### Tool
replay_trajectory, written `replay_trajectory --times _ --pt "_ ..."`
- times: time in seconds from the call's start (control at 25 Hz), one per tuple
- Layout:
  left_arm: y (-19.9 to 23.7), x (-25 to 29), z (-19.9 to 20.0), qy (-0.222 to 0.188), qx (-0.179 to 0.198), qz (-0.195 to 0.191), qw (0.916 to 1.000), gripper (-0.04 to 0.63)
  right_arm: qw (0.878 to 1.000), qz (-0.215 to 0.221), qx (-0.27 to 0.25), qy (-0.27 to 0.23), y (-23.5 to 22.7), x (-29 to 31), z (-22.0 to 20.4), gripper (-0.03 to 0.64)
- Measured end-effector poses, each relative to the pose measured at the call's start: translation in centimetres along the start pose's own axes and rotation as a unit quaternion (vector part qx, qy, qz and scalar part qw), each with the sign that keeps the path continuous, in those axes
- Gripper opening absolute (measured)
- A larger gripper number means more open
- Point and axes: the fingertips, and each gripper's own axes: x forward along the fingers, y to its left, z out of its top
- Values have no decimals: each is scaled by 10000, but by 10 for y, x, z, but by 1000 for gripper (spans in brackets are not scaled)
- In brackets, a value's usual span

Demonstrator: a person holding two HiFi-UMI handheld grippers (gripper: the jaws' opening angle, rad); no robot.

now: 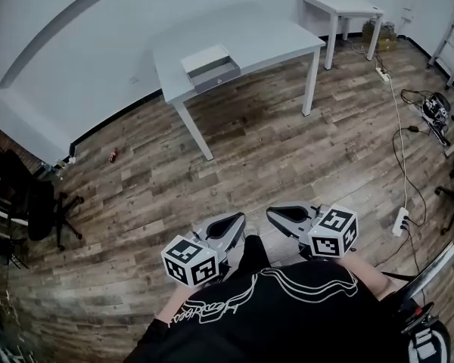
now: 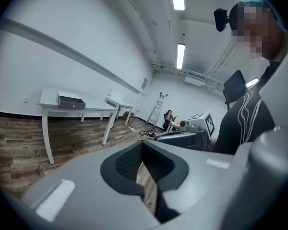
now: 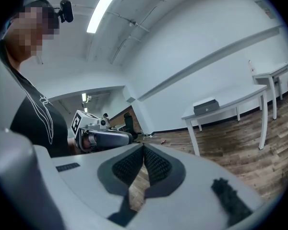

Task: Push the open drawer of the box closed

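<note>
The box (image 1: 209, 60) sits on the grey tabletop (image 1: 265, 40), and its drawer (image 1: 218, 74) stands pulled out from the box towards the person. Both tools are well apart from the box, held low in front of the person's body over the wooden floor (image 1: 234, 157). The left hand-held gripper (image 1: 237, 219) is clenched with nothing in it: in the left gripper view (image 2: 142, 144) its tips meet and only floor shows through the gap behind them. The right hand-held gripper (image 1: 273, 212) is likewise clenched on nothing, its tips together in the right gripper view (image 3: 143, 148). The task looks not yet begun, since the whole walk to the box lies ahead.

The main risk, as I judge it, is that the box slides instead of the drawer. It appears small and light and nothing braces it, so a shove on the drawer front may carry the whole box away from the person across the smooth tabletop. One tool set behind the box would guard against that. A push off the middle of the drawer front could skew the drawer so that it binds, or turn the box. The box also lies near the tabletop edge on its left, so a sideways slip of a clenched tip could nudge it that way. On the approach, the cables (image 1: 399, 138) on the floor lie well to the right of the box and matter only if the person drifts that way.
</note>
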Motion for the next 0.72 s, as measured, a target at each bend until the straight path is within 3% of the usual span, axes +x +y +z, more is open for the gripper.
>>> replay_trajectory --times 0.4,0.72 --pt "211 60 68 108 -549 98 9984 8 9989 -164 324 307 -148 148 82 9" --pt "291 99 129 63 -339 -41 9994 8 9992 -328 37 210 -217 208 140 9"
